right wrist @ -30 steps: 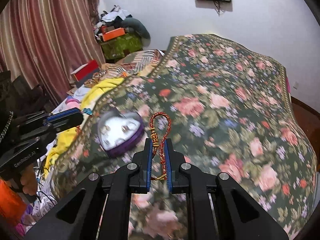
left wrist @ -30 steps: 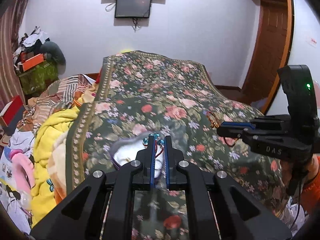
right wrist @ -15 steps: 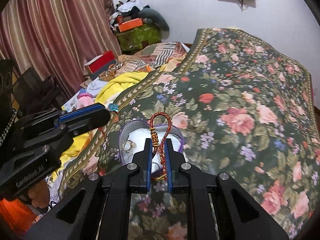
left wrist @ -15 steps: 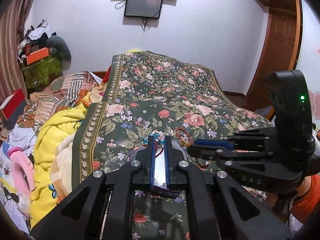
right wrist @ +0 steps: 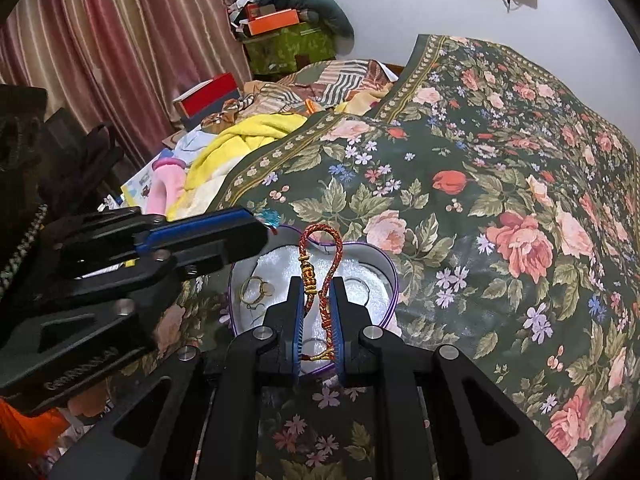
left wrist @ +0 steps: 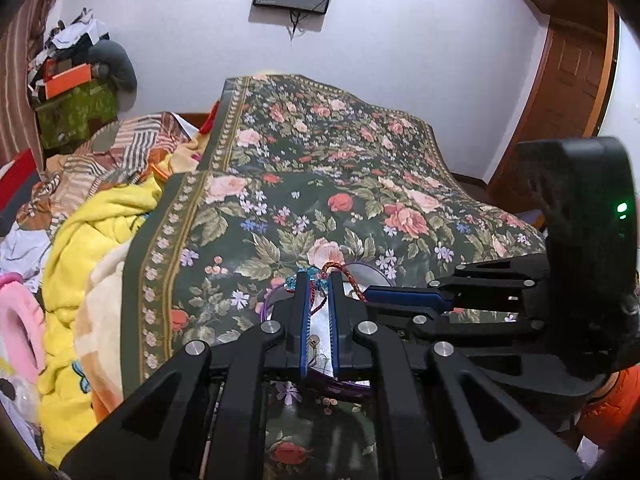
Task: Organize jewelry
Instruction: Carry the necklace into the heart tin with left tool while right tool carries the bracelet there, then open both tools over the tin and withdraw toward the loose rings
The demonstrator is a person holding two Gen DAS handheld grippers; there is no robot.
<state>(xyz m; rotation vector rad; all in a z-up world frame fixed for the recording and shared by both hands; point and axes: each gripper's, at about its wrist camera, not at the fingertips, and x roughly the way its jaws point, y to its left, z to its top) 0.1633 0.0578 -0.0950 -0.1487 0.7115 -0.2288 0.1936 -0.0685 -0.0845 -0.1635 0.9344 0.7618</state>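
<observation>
Over the bed [right wrist: 500, 168], both my grippers are bunched up above the heart-shaped jewelry box [right wrist: 384, 276], which sits on the floral bedspread near the edge with the yellow blanket [right wrist: 248, 132]. My right gripper [right wrist: 319, 312] is clamped on a red and gold cord bracelet [right wrist: 320, 256], its loop sticking up past the fingertips right above the box's white lining. A couple of gold rings [right wrist: 256, 288] are lying inside the box on its left side. My left gripper [left wrist: 319, 312] is pinched down on a little teal beaded piece [left wrist: 294, 278] with a red thread, poking out at the fingertips over the near rim of the box; I can't make out exactly what it is. From the left camera, the right gripper reaches in from the right, just beside mine.
</observation>
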